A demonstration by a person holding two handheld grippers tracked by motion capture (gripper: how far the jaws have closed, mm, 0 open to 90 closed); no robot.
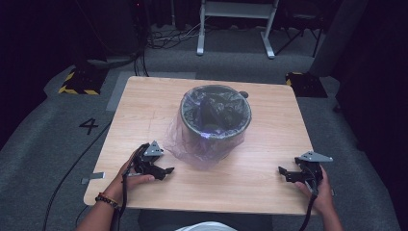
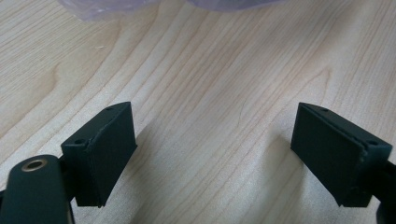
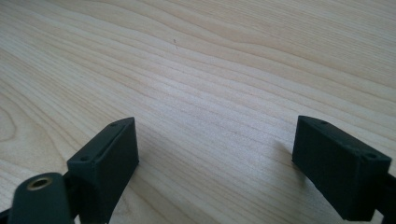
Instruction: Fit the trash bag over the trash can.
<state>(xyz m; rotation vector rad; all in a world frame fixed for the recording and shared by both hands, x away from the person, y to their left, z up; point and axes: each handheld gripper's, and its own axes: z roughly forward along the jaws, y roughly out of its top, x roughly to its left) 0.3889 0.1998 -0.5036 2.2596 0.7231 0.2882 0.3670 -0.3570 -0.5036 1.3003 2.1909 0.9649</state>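
A grey bin (image 1: 216, 115) wears a loose, translucent purple liner (image 1: 192, 147) (crumpled over its rim); both tongs gape wide, empty

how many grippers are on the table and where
2: the left gripper rests near the table's front left, close to the bin's hanging bag; the right gripper rests near the front right edge. Both stand open, holding nothing.

I see the grey bin (image 1: 215, 118) upright mid-table, its clear purple liner (image 1: 192, 149) folded over the rim, draping down onto the wood.
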